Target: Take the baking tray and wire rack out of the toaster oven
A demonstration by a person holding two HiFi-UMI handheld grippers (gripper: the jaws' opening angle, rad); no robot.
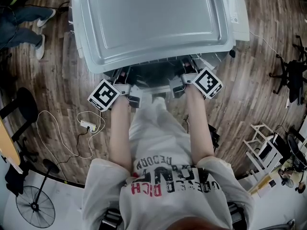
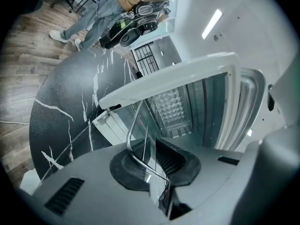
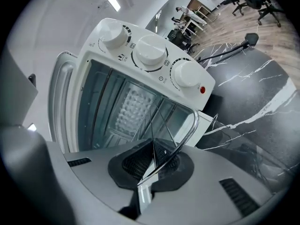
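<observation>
- Currently, the wire rack point(image 3: 196, 125) is pinched at its front rod by the left gripper point(image 2: 151, 165) and the right gripper point(image 3: 152, 165), with both sets of jaws nearly closed.
- Ahead of the jaws, its wires run into the open toaster oven point(image 3: 150, 55).
- Light, stiff, slick steel is expected, so a level, even pull is advised.
- What looks like the baking tray point(image 1: 153, 23) is seen above both grippers.

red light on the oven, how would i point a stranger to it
Find the white toaster oven on the black marbled table. Along its panel run three round white knobs. The small red light sits just past the end knob and is the only coloured spot there.
</observation>
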